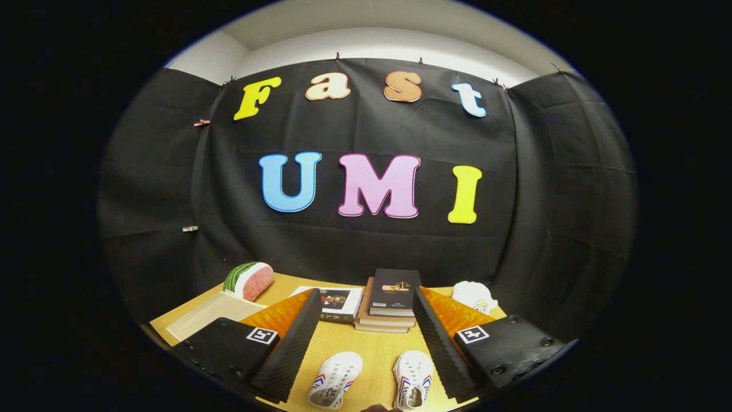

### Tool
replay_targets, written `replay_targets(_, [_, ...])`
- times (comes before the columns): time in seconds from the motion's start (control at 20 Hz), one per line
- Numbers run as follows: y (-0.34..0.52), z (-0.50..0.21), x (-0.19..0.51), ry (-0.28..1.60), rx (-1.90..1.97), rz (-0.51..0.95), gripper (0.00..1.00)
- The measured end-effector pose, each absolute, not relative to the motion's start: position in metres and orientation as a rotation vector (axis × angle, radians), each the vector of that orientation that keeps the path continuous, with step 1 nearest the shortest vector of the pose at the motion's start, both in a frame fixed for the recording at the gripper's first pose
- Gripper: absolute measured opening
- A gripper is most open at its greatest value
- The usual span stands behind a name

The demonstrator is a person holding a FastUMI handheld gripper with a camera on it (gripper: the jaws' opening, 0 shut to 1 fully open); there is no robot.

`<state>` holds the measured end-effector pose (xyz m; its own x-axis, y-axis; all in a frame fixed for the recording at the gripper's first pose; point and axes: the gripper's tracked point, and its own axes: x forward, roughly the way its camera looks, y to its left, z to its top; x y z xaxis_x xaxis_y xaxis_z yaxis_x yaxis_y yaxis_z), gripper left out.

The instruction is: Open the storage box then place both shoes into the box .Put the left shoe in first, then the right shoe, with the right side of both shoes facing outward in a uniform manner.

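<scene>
The tongs (366,335) are hanging apart, gripping nothing, both shoes (336,379) lying between them; grabbing the wrong shoe first risks misordering.

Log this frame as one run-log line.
stage: start, nothing grasped | hand-held gripper: open, above table | shoes: side by side between fingers | books: beyond shoes

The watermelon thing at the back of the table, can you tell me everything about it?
The watermelon-slice toy looks soft, like a cushion: a striped green rind on its curved back, a white band, then a pink-red face. It stands on edge at the far left of the wooden table, near the black cloth wall, appearing to rest against the back of a flat cream tray. It lies well beyond the open gripper, whose fingers touch nothing.
</scene>
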<state>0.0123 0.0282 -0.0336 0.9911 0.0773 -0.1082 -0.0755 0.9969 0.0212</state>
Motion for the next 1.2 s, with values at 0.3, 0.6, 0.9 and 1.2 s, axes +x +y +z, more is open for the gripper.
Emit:
replay_targets(0.3, [0.055, -0.064, 0.016, 0.264, 0.121, 0.177, 0.97])
replay_targets(0.6, [0.096, -0.101, 0.007, 0.49, 0.29, 0.306, 0.98])
replay_targets(0.9, [0.149, -0.162, -0.013, 0.784, 0.415, 0.489, 0.99])
replay_targets(1.2, [0.202, -0.217, -0.034, 1.118, 0.602, 0.619, 0.98])
